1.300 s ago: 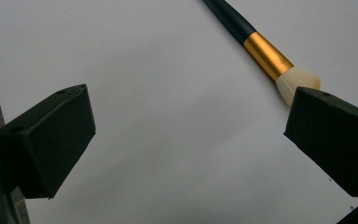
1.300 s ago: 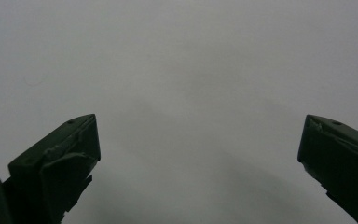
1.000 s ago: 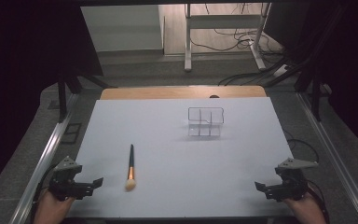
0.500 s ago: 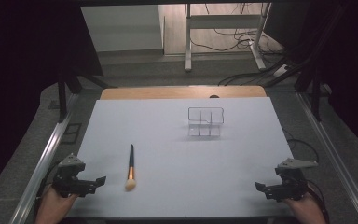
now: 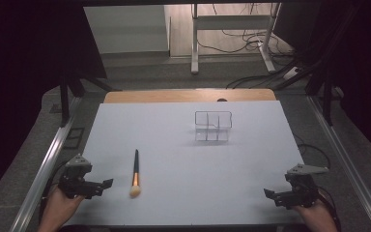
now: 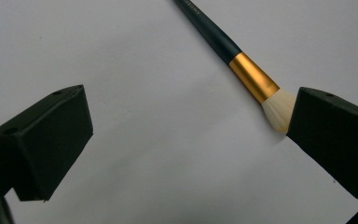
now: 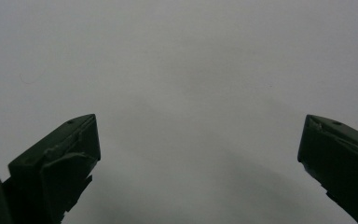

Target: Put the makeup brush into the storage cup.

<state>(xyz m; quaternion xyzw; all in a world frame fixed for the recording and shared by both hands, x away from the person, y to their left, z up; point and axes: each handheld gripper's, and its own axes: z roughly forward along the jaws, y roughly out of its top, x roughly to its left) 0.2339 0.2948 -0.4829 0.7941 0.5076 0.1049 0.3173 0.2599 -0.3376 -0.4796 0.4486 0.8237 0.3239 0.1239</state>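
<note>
A makeup brush (image 5: 135, 173) with a dark handle, gold ferrule and pale bristles lies on the white table (image 5: 183, 145), bristles toward the near edge. My left gripper (image 5: 104, 184) stands open just left of the bristles. In the left gripper view the brush (image 6: 242, 65) runs diagonally, its bristle tip partly behind the right jaw, and the left gripper (image 6: 186, 144) holds nothing. A clear divided organiser (image 5: 213, 125) stands at the table's far middle. My right gripper (image 5: 270, 194) rests open near the front right corner, over bare table in the right gripper view (image 7: 198, 154).
A wooden strip (image 5: 188, 95) borders the table's far edge. Metal rails (image 5: 48, 159) run along both sides. Beyond the table are a desk frame (image 5: 232, 38) and loose cables on the floor.
My left gripper has moved slightly right and forward, closer to the brush's bristles. The right gripper, brush and organiser have not moved.
</note>
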